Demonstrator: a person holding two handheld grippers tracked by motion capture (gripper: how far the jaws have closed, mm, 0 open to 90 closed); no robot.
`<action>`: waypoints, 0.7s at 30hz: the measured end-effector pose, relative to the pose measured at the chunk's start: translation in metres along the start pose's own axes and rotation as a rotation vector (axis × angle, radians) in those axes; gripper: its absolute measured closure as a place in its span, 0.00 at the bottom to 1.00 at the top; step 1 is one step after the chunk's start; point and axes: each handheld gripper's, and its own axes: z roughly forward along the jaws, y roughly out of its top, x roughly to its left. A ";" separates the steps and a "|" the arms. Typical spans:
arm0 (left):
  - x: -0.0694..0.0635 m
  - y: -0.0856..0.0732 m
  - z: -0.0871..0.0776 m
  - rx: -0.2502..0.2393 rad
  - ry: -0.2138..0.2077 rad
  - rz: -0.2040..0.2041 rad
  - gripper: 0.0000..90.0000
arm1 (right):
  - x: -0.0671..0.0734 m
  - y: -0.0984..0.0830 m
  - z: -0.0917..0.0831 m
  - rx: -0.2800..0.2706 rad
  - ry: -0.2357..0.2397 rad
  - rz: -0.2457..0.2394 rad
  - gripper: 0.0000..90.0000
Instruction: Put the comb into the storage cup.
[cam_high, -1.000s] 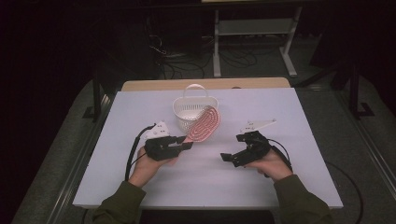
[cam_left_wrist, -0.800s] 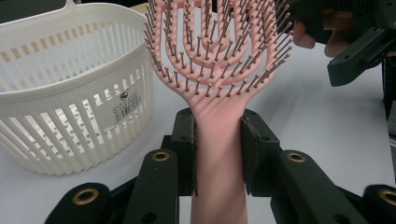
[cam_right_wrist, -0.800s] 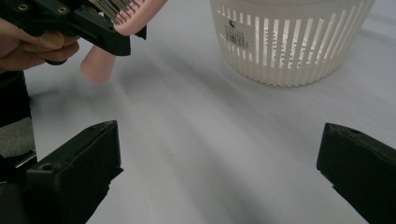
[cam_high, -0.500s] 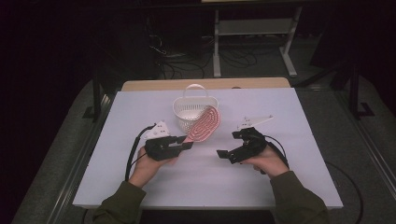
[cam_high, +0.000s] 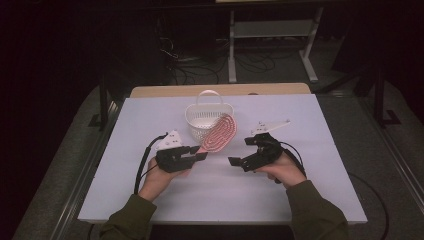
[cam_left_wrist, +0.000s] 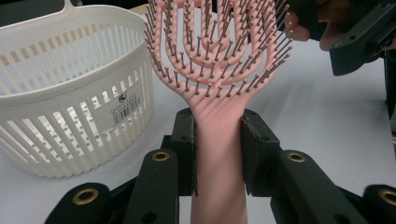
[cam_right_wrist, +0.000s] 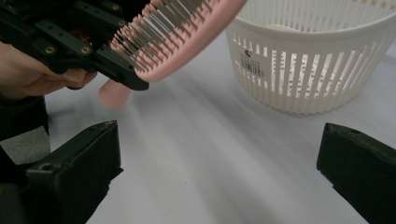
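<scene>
A pink vented hairbrush (cam_high: 220, 134) (cam_left_wrist: 219, 70) (cam_right_wrist: 182, 32) is held above the table. My left gripper (cam_high: 197, 155) (cam_left_wrist: 218, 154) is shut on its handle, and the bristled head tilts up beside a white slatted basket (cam_high: 200, 122) (cam_left_wrist: 70, 102) (cam_right_wrist: 308, 65). The right gripper (cam_high: 236, 161) (cam_right_wrist: 219, 177) sits just right of the brush. It is open, with nothing between its jaws, and points left toward the brush handle. The other hand and left gripper (cam_right_wrist: 70, 42) show at upper left in the right gripper view.
A white table top (cam_high: 150, 120) carries everything, with a wooden strip (cam_high: 165, 91) along its far edge. Dark floor, cables and a metal stand (cam_high: 270, 30) lie beyond. Both forearms in olive sleeves (cam_high: 315, 215) come in from the near edge.
The right gripper has shifted a little to the left, closer to the brush. The left gripper and the brush have stayed put.
</scene>
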 end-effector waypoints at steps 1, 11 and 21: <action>0.000 0.000 0.000 0.000 -0.001 -0.001 0.78 | 0.000 0.001 0.000 -0.004 0.004 0.003 0.00; -0.002 -0.001 0.001 0.003 -0.002 0.003 0.78 | 0.002 0.011 0.004 -0.022 0.017 -0.005 0.00; -0.003 -0.001 0.001 0.002 -0.005 0.004 0.78 | 0.002 0.018 0.007 -0.039 0.031 0.000 0.00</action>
